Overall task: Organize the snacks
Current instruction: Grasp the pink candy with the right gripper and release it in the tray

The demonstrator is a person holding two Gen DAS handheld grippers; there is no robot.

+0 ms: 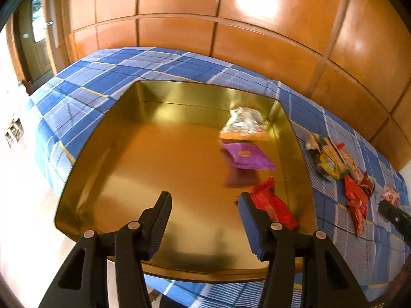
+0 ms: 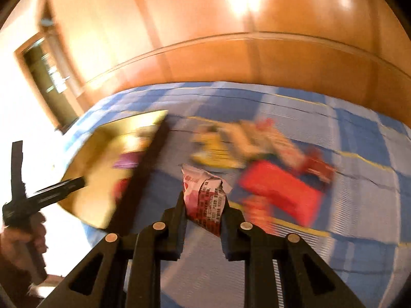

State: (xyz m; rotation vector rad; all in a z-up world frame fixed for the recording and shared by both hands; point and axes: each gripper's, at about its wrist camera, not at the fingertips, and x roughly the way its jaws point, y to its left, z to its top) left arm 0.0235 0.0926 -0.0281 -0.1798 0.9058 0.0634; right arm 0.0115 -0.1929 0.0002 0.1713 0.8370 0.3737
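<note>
A gold tin box (image 1: 84,179) lies open on the blue plaid table. In it lie a clear packet (image 1: 244,124), a purple packet (image 1: 248,156) and a red packet (image 1: 272,204). My left gripper (image 1: 205,205) is open and empty above the box's near side. My right gripper (image 2: 204,205) is shut on a pink-and-white snack packet (image 2: 205,200) and holds it above the cloth, right of the box (image 2: 100,169). A pile of loose snacks (image 1: 334,159) lies on the cloth right of the box; it shows blurred in the right wrist view (image 2: 257,159).
The table is covered by a blue plaid cloth (image 1: 102,77) and stands against a wooden panelled wall (image 1: 231,38). A doorway (image 1: 36,41) is at the far left. My left gripper and the hand on it show at the left of the right wrist view (image 2: 23,205).
</note>
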